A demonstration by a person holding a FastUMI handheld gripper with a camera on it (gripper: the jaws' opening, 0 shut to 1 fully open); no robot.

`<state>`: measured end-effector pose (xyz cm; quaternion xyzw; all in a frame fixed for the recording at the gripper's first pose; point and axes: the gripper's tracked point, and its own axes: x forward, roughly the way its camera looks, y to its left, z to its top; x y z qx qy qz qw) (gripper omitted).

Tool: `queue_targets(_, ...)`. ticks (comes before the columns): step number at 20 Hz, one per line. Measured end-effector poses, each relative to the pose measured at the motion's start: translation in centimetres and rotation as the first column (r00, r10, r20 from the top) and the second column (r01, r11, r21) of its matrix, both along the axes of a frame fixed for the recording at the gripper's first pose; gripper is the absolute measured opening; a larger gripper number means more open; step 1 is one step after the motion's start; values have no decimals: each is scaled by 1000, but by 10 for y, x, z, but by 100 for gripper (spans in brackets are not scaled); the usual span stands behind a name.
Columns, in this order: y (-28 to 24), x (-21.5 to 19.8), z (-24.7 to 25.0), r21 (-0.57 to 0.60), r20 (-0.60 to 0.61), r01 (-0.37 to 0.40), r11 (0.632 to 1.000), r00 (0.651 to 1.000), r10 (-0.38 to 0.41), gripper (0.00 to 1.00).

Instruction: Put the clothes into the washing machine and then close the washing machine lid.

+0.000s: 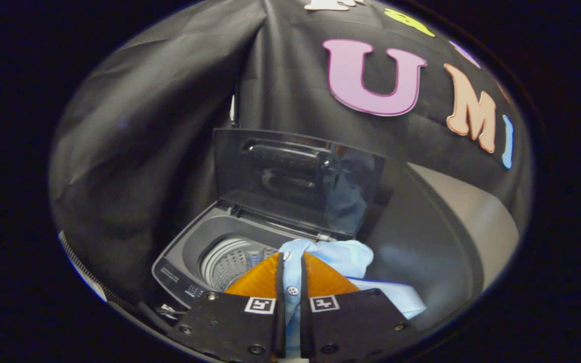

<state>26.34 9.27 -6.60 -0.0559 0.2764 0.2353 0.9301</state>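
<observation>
Starting at the left: hanging there, folds of the booth's black cloth wall (134,151), reaching down to the washing machine (179,262) on that side. Showing at the machine's near left corner, a control panel (177,280) with small markings (too small to make out). Opening just beyond and left of the fingers, the perforated drum (230,259), its ribbed wall catching light. Standing propped up at the back of the machine, tilted slightly rearward, the dark translucent lid (295,181), carrying a pale blue reflection on its right half.

Moving to the middle: pinching a light blue buttoned shirt (341,257), the gripper (290,275), fingers drawn nearly together with a strip of the fabric and a white button clamped between them. Bunching beyond and to the right of the fingertips, the bulk of the shirt, draping over the machine's right rim rather than into the drum.

Judging from this, lying ahead and to the left of the held cloth, the drum mouth, so calling for a leftward and downward carry before letting go. Standing in the way, nothing much except the rim and the upright lid behind.

Further right: curving away, a pale grey surface (472,222), identity unclear.
</observation>
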Motion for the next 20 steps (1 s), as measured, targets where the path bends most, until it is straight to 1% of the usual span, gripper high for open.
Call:
queue_targets(3,31,-2,-18,39,-14,-51,998,999,52,11)
queue_targets(9,77,-2,-54,52,-112,-119,991,986,124,11)
queue_targets(12,91,-3,-75,56,-167,-128,990,977,136,11)
queue_targets(15,93,-3,-91,17,-181,-139,990,974,139,13)
queue_targets(17,97,-4,-101,2,-191,-129,992,973,127,15)
queue_targets(18,97,-3,-102,14,-193,-118,993,974,119,17)
queue_targets(20,101,1,-95,85,-181,-97,992,977,111,19)
